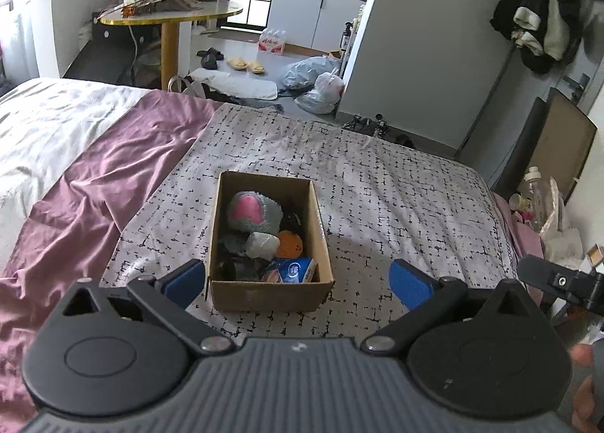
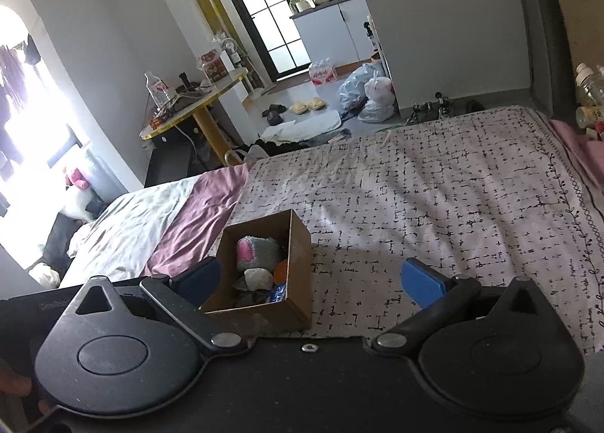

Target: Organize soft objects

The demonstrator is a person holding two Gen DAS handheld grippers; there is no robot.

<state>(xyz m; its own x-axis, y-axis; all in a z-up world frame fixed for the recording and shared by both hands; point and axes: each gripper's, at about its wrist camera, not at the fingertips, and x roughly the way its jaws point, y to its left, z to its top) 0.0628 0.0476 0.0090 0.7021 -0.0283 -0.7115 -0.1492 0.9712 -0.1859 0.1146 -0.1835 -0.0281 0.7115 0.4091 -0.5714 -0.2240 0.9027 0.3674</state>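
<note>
**Box packed, both grippers empty above the bed**

Left wrist view: the left gripper [image 1: 298, 278] hangs over the near edge of the bed, its jaws spread wide and holding nothing. Between them, just beyond, sits the cardboard box [image 1: 268, 295] on the patterned blanket [image 1: 396, 191]. Inside it lie the soft objects: a grey and pink plush [image 1: 253, 214] at the far end, a pale bundle [image 1: 261, 244] and an orange piece [image 1: 290, 244] in the middle, a blue packet [image 1: 290, 270] at the near right corner. At the far right edge a dark part of the other tool shows.

Right wrist view: the right gripper [image 2: 311, 282] also has its jaws spread and empty. The box stands near left, the plush visible inside; the blanket to the right of it is bare.

No loose soft item shows on the blanket, so the collecting step looks done or nearly so. The next move would likely be to look for anything left over, or to withdraw.
</note>
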